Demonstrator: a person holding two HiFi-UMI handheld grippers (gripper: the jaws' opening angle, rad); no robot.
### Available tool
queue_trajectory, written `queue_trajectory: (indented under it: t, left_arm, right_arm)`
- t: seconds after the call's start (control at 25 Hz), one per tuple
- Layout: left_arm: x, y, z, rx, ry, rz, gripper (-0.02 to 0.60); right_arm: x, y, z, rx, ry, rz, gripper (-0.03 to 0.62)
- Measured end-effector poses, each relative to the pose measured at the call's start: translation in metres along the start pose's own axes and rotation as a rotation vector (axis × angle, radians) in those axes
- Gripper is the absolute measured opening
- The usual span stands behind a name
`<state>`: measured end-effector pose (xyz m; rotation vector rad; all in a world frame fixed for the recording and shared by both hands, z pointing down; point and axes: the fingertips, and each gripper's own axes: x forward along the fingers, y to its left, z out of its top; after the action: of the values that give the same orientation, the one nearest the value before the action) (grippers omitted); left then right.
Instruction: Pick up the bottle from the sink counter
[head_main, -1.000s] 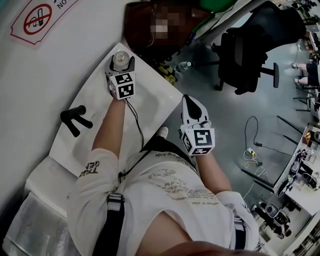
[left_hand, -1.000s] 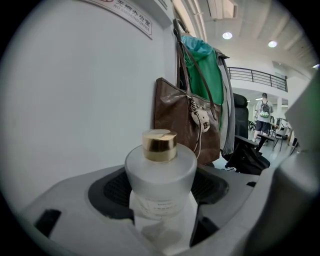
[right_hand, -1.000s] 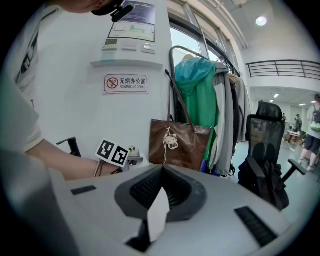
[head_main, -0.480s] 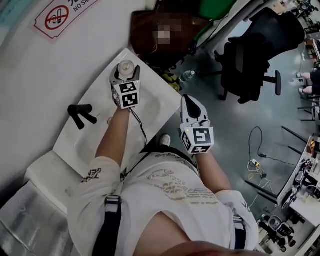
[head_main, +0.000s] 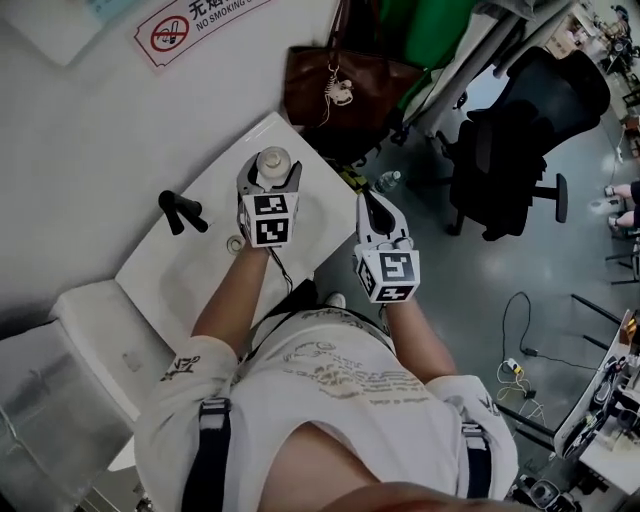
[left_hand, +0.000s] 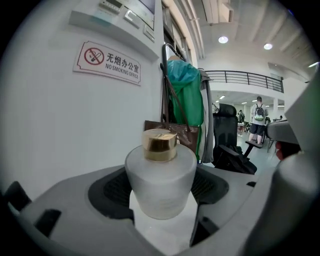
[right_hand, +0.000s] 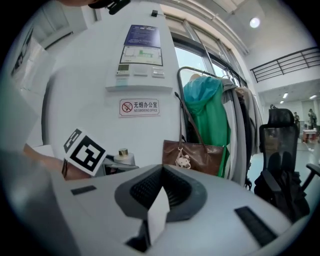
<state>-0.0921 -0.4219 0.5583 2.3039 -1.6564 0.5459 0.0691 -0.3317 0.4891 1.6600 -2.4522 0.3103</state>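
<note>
The jaws of the left gripper (head_main: 270, 172) were closed against the two sides of a squat frosted-white glass bottle (left_hand: 160, 182) with a short gold cap, which was held upright between the dark ribbed pads. The bottle was seen over the far corner of the white sink counter (head_main: 190, 270), close to the wall; whether its base was touching the counter could not be told. The jaws of the right gripper (right_hand: 159, 210) were pressed together with nothing between them, and that gripper was held off the counter's front edge, to the right of the left one and apart from it. A black faucet handle (head_main: 182, 212) was set on the counter by the wall, to the left of the bottle. A red-and-white no-smoking sign (head_main: 200, 20) was fixed on the wall above. A brown leather handbag (head_main: 340, 85) was hung just past the counter's end, beside a green garment (left_hand: 186, 95), and a black office chair (head_main: 530, 130) was placed farther right on the grey floor.
</note>
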Motion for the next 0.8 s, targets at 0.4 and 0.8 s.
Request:
queue_trajectory:
  t: [0.4,0.8]
  left_arm:
    - [-0.081,-0.026,0.029,-0.008,-0.038,0.011,0.341]
    - [-0.144,-0.068,0.033,-0.014,-0.083,-0.014,0.341]
  right_arm:
    - [-0.009,0.016,0.022,-0.008,-0.078,0.048,0.023]
    - [-0.03,0.035,0.031,-0.017,-0.121,0.11,0.023]
